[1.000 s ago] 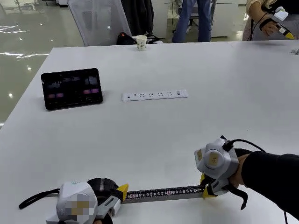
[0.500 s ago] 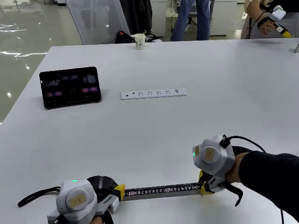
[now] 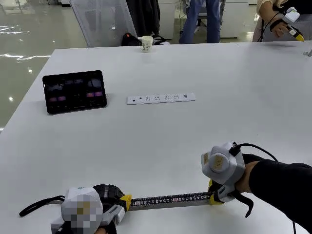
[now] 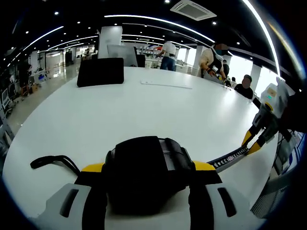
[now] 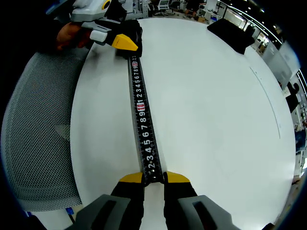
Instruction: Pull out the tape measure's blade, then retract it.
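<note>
White table point(image 3: 229, 102), plain matte top. Far left: dark tablet point(image 3: 74, 91), propped up, screen dimly lit. Right of it, mid-table: white power strip point(image 3: 161, 98), flat, long side running left-right. Far edge: paper cup point(image 3: 146, 44), upright. Near edge, left: black and yellow tape measure point(image 3: 109, 194). Its blade point(image 3: 168, 199) lies flat on the top, running right. Black strap point(image 3: 39, 204) trails left of the case.

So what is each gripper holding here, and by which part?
The left gripper clamps the tape measure across its black body. The right gripper pinches the blade at its free end, by the low numbers.
</note>
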Demonstrator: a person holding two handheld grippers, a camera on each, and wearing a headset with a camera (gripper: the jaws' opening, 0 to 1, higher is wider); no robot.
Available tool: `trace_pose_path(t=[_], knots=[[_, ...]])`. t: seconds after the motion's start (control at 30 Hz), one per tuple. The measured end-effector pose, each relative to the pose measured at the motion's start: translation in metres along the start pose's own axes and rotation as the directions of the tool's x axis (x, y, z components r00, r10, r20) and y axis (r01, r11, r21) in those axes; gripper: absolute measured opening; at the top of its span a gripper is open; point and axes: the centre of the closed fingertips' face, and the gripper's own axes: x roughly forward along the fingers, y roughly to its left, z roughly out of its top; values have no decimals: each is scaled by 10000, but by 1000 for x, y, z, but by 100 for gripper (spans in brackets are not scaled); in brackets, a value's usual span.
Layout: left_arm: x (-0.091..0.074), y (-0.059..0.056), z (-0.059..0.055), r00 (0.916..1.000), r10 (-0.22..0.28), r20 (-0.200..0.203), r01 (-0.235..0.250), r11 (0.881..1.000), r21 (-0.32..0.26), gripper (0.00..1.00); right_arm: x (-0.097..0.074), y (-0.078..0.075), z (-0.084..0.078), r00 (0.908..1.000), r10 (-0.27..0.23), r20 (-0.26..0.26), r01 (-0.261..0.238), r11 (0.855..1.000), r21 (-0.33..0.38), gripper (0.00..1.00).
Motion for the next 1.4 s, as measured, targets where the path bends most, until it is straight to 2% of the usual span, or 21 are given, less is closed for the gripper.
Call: trace_pose_path(t=[0.07, 0.2, 0.33, 0.43, 0.8, 0.87, 0.9, 1.13, 1.23, 1.4], knots=[[0, 1, 0, 10000, 27, -32, -27, 10000, 87, 64, 0, 0, 0, 10000, -3, 67, 3, 10000, -95, 12], [-1, 2, -1, 10000, 23, -50, -22, 9998, 189, 64, 0, 0, 1, 10000, 12, 71, -14, 9998, 189, 12], [-1, 2, -1, 10000, 46, -42, -44, 9993, 376, 64, 2, -1, 3, 9997, -64, -252, 75, 9990, 439, 12], [-1, 2, -1, 10000, 55, -69, -52, 9988, 490, 64, 2, 1, 4, 9990, -123, -422, 135, 9996, 264, 12], [-2, 2, -1, 10000, -9, -53, 10, 10000, 89, 66, 1, 1, 6, 9997, -190, -137, 195, 9990, 400, 12], [-4, 2, 5, 9998, 184, 109, -193, 9959, 886, 66, 2, 0, 6, 9997, -219, -121, 224, 9988, 430, 12], [-4, 1, 8, 9995, 227, 198, -246, 9943, 1037, 65, 2, 0, 6, 9997, -224, -97, 229, 9987, 452, 12], [-4, 1, 6, 9997, 219, 140, -230, 9958, 885, 65, 2, 0, 6, 9997, -240, 87, 234, 9979, 611, 12], [-5, 1, 9, 9996, 148, 238, -162, 9981, 589, 64, 1, 0, 7, 9996, -252, 133, 243, 9975, 661, 12], [-5, 1, 8, 10000, 14, 75, -19, 9978, 656, 62, 2, 0, 7, 9996, -226, 142, 216, 9973, 704, 12]])
